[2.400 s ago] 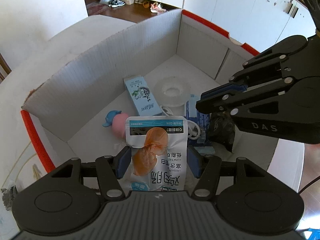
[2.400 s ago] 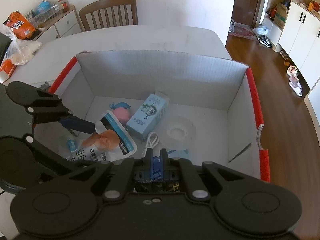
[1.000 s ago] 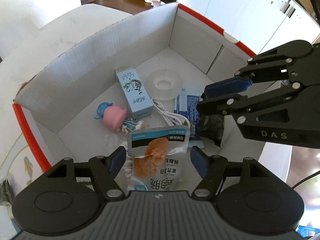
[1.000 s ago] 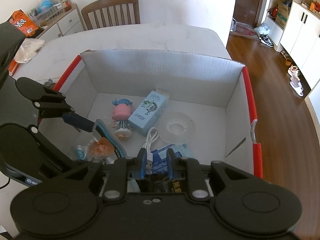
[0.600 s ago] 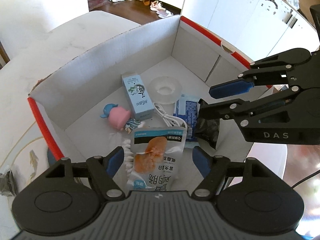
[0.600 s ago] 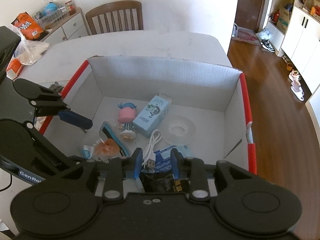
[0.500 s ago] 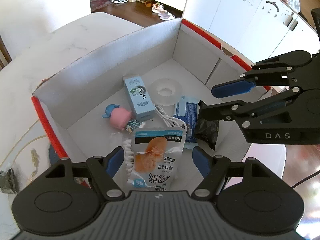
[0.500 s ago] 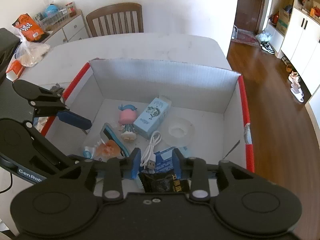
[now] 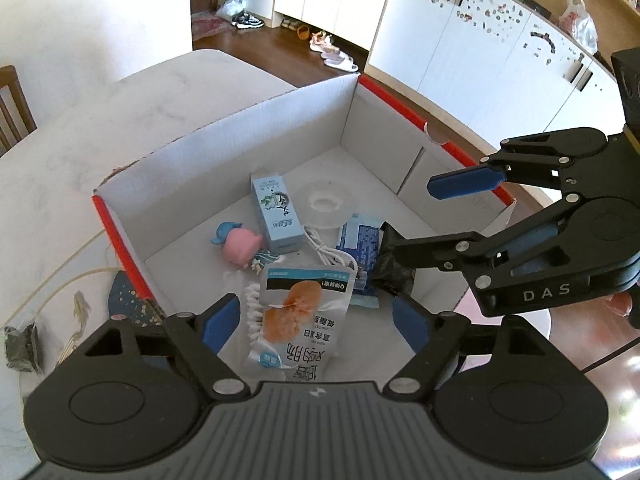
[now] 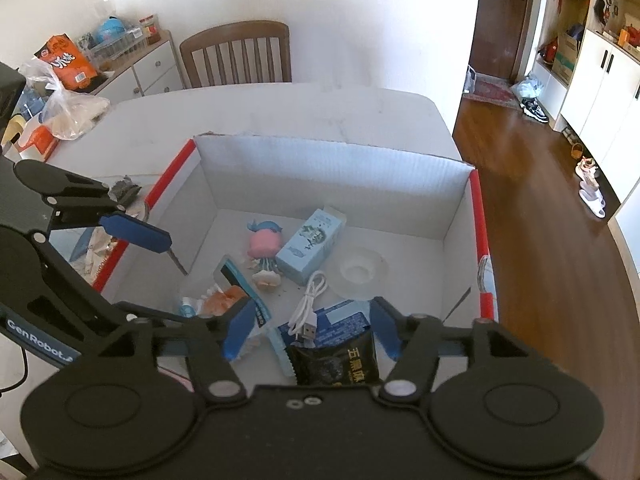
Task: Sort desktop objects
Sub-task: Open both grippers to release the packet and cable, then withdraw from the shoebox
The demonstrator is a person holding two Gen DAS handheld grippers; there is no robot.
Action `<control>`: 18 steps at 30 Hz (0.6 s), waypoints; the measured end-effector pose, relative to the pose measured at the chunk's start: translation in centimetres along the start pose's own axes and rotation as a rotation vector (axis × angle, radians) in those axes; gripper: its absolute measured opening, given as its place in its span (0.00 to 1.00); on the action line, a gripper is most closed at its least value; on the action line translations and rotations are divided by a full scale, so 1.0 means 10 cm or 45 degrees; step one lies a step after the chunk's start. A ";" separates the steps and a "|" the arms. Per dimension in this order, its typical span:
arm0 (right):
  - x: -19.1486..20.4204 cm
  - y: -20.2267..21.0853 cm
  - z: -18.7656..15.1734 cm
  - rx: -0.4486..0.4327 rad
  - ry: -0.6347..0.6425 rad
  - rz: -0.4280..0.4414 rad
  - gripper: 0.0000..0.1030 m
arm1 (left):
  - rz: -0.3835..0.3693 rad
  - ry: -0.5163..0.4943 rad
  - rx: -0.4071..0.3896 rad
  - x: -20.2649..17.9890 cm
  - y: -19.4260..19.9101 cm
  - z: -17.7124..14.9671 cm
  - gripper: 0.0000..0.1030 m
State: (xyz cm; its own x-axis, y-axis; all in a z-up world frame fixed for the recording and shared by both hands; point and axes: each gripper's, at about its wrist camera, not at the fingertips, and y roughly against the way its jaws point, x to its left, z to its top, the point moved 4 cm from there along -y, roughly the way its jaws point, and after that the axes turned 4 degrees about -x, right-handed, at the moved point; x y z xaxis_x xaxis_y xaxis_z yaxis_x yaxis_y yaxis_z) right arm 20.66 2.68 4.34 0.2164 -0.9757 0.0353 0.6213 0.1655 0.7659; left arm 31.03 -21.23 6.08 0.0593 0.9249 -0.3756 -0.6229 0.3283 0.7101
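Note:
A white cardboard box (image 9: 224,152) with red edges holds the sorted items. A white chicken snack pouch (image 9: 304,320) lies on the box floor, loose between the fingers of my open left gripper (image 9: 316,320). My right gripper (image 10: 312,332) is open too, above a black snack packet (image 10: 340,364) that rests on a blue packet (image 10: 340,320). Also inside are a pink figurine (image 10: 264,246), a light blue carton (image 10: 312,244), a clear tape roll (image 10: 358,270) and a white USB cable (image 10: 308,308). In the left wrist view the right gripper (image 9: 428,216) hovers over the box's right side.
The box sits on a white marble table (image 9: 60,184). A dark patterned item (image 9: 124,300) lies outside the box's left wall. A wooden chair (image 10: 236,54) stands beyond the table, and bags crowd a cabinet (image 10: 64,60) at the far left. Wooden floor (image 10: 540,240) lies to the right.
Both grippers opened: the left let go of the snack pouch, the right let go of the black packet. Both have pulled back and up from the box.

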 end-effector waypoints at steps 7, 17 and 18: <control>0.11 0.13 0.02 -0.021 -0.004 -0.001 0.79 | -0.012 0.013 -0.038 0.03 0.18 -0.06 0.83; 0.37 0.35 0.05 -0.063 0.024 -0.018 0.90 | -0.038 0.020 -0.106 0.12 0.47 -0.20 0.98; 0.40 0.37 0.05 -0.068 0.035 -0.023 0.90 | -0.038 0.024 -0.115 0.14 0.51 -0.21 0.98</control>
State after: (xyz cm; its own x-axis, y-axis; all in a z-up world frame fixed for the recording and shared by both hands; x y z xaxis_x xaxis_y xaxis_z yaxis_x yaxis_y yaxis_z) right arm 23.40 -0.72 7.63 0.2253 -0.9743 0.0035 0.6644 0.1563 0.7309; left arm 26.26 -18.68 7.91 0.0651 0.9108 -0.4077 -0.6890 0.3366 0.6419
